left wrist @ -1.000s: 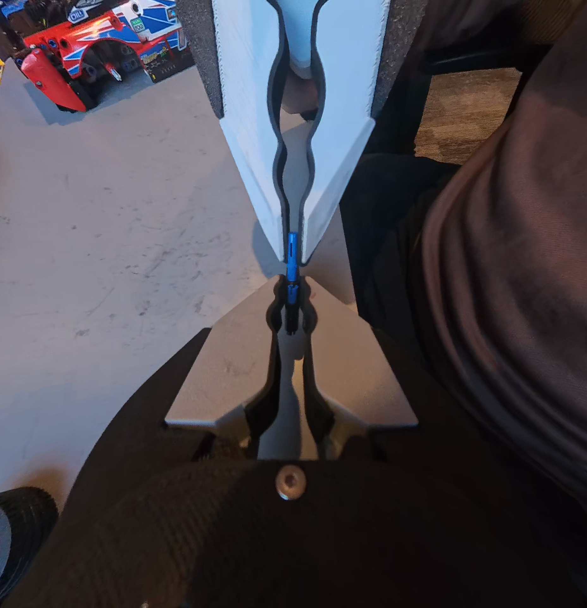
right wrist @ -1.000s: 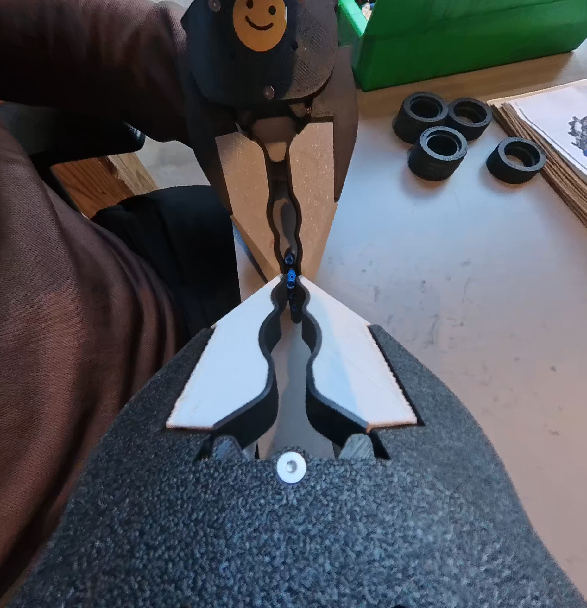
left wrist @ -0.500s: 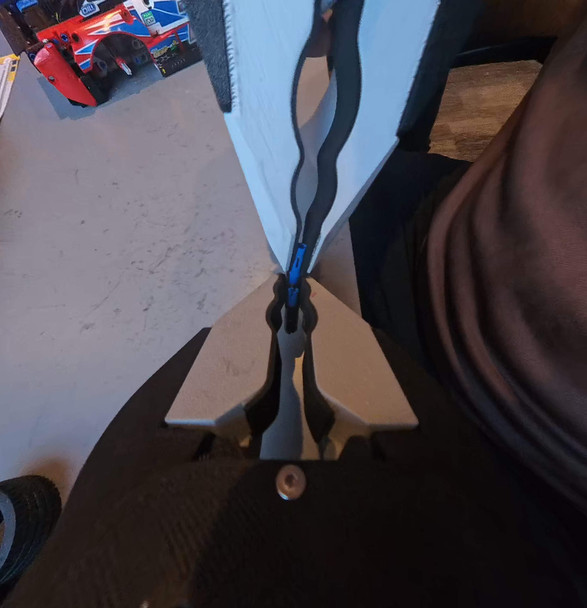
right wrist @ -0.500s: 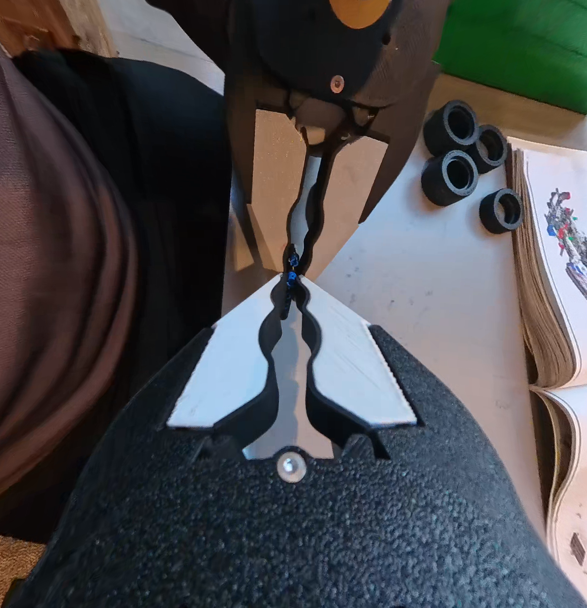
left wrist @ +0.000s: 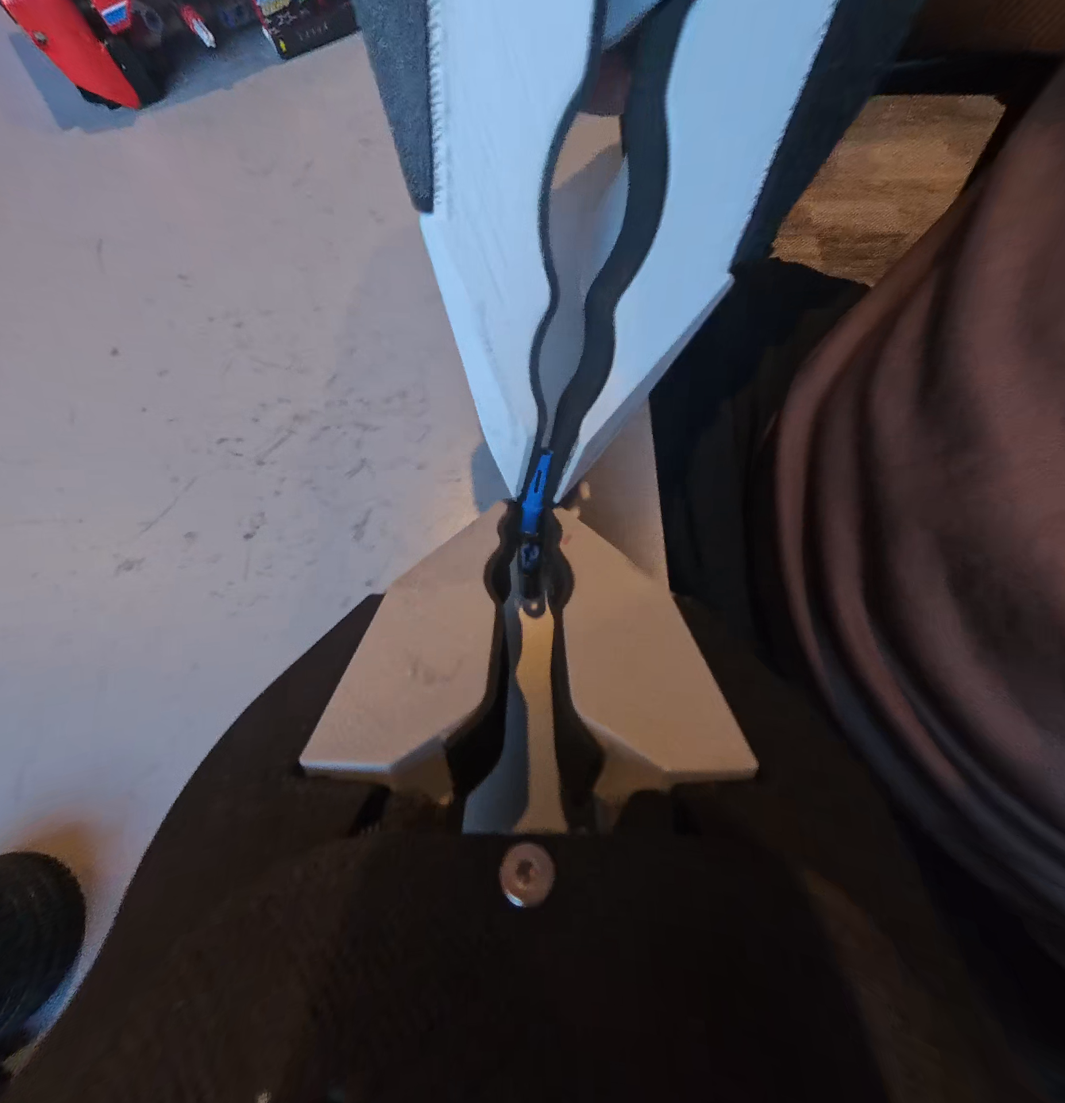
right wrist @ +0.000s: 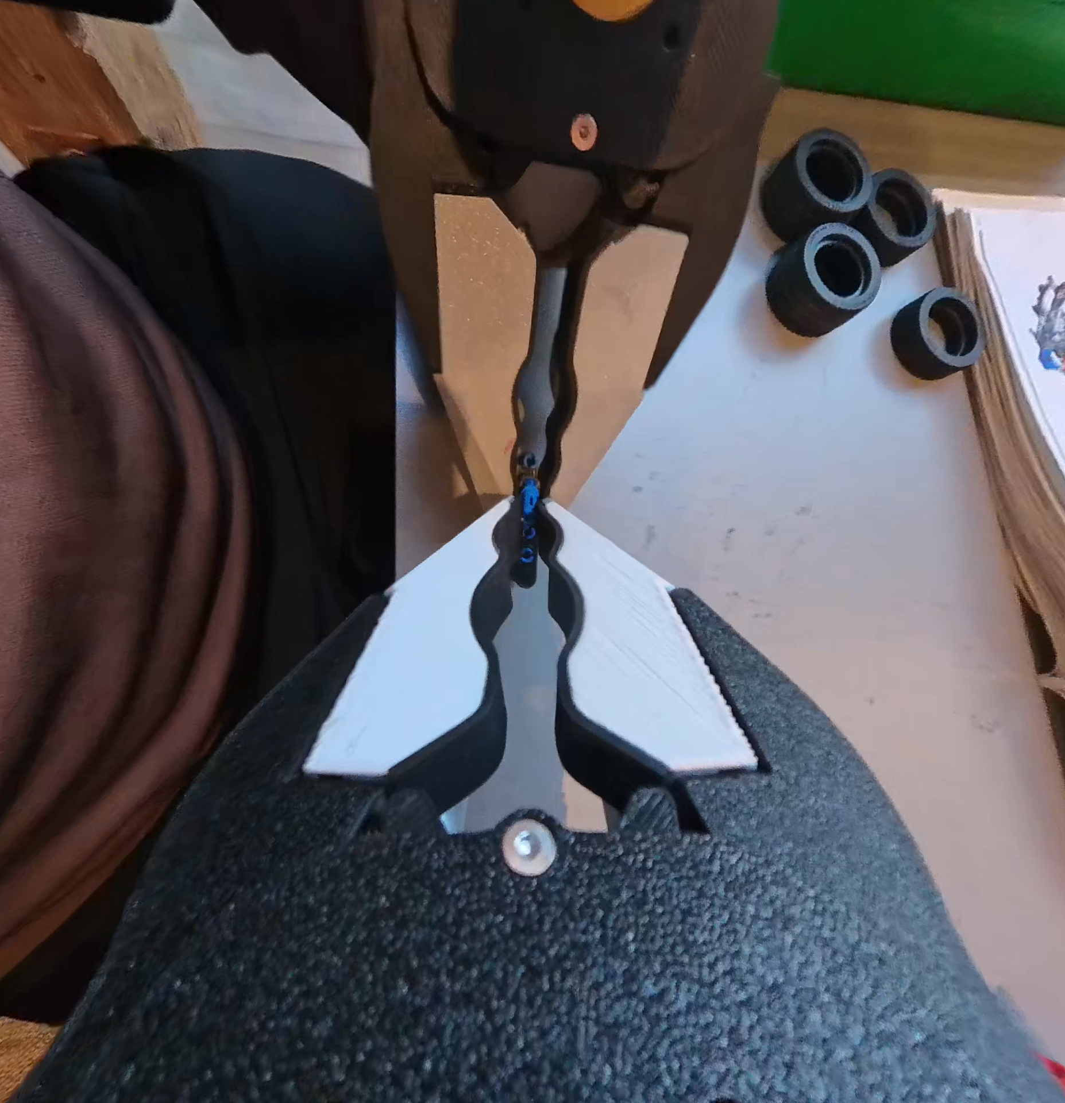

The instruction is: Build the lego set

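Observation:
My two grippers meet tip to tip above the table's near edge. My left gripper (left wrist: 530, 520), with grey fingers, is shut on a small black lego piece (left wrist: 530, 564). My right gripper (right wrist: 528, 508), with white fingers, is shut on a blue pin (right wrist: 528, 495) that sits at the end of a thin black part (right wrist: 525, 573). The blue pin (left wrist: 533, 486) touches the black piece end to end. In the right wrist view the left gripper (right wrist: 531, 477) comes down from the top. In the left wrist view the right gripper (left wrist: 539, 492) comes down from the top.
A red, white and blue lego car (left wrist: 100, 54) stands far left on the grey table (left wrist: 190, 358). One black tyre (left wrist: 23, 931) lies near my left gripper. Several black tyres (right wrist: 840, 239), an open instruction booklet (right wrist: 1031, 382) and a green box (right wrist: 936, 48) lie ahead-right. A person's brown sleeve (left wrist: 936, 537) is close. Left and right tips are no more than a few centimetres apart.
Both grippers have tilted and turned together while staying tip to tip. The car has slid toward the left view's top corner. The booklet has come further into the right view.

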{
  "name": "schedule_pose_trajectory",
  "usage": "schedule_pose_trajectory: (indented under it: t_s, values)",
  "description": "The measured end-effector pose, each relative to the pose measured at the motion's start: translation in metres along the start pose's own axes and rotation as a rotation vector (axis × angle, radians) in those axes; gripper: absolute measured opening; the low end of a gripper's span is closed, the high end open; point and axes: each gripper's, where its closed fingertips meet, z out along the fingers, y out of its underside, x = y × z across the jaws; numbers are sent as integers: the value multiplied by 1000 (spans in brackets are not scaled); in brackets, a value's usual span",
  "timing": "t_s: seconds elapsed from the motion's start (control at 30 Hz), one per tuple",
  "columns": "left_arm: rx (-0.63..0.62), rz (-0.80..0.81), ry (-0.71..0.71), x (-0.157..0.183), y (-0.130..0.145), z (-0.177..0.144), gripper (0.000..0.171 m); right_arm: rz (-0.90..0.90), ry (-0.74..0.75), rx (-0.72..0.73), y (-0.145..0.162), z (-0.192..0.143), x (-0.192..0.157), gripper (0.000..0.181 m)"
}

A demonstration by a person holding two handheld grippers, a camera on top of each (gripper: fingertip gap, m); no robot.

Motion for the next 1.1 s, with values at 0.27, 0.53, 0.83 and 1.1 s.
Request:
schedule_pose_trajectory:
  t_s: [0.27, 0.53, 0.83, 1.1]
  values:
    - [-24, 11, -38, -1, 9, -6, 5, 29, -17, 7, 2, 1, 0, 4]
    - [48, -2, -42, -4, -2, -10, 5, 172, -133, -46, -2, -10, 4, 4]
    - [-59, 2, -83, -16, 10, 0, 5, 475, -210, 21, 8, -10, 16, 4]
    - [15, -16, -89, -21, -1, -4, 5, 406, -167, -57, 6, -14, 19, 4]
